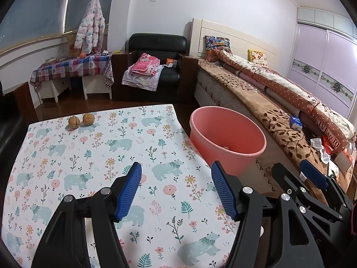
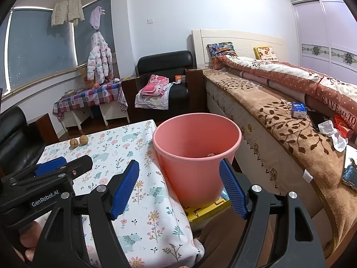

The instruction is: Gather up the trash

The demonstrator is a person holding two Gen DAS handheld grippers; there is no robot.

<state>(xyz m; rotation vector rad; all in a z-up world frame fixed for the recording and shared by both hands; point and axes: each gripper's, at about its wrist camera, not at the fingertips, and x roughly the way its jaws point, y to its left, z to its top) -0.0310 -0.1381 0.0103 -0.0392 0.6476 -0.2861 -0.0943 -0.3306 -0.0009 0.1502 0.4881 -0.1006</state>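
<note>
A: Left wrist view first. What does it show?

B: The left gripper [image 1: 176, 187] hovers over a table [image 1: 67, 151] covered in a bear-and-flower cloth. Its blue-padded jaws stand apart with nothing between them. Two brown walnuts [image 1: 81, 120] sit side by side near the table's far left corner.

A: Where is the trash container?

B: A pink bin [image 1: 225, 138] stands just beside the table's right edge, between the table and a bed [image 1: 256, 102]. A small pale scrap lies at its bottom. In the right wrist view the bin rests on a yellow object [image 2: 209, 208], too hidden to identify.

A: And the right gripper?

B: The right gripper [image 2: 178, 187] points at the bin from the near side, its jaws released and empty; the bin's wall shows between them, farther off and untouched.

A: Any trash left?

B: Crumpled white tissue [image 2: 332, 131] lies along the bed's near edge, beside a blue tissue pack [image 2: 298, 109], a dark phone [image 2: 318, 119] and a red wrapper [image 2: 343, 124]. The rolled quilt [image 2: 301, 76] runs behind them.

A: Anything else around?

B: A black armchair [image 1: 160, 67] holding a pink blanket [image 1: 145, 64] stands beyond the table, with a checked side table [image 1: 71, 68] to its left. Nothing blocks the way to the bin's open mouth.
</note>
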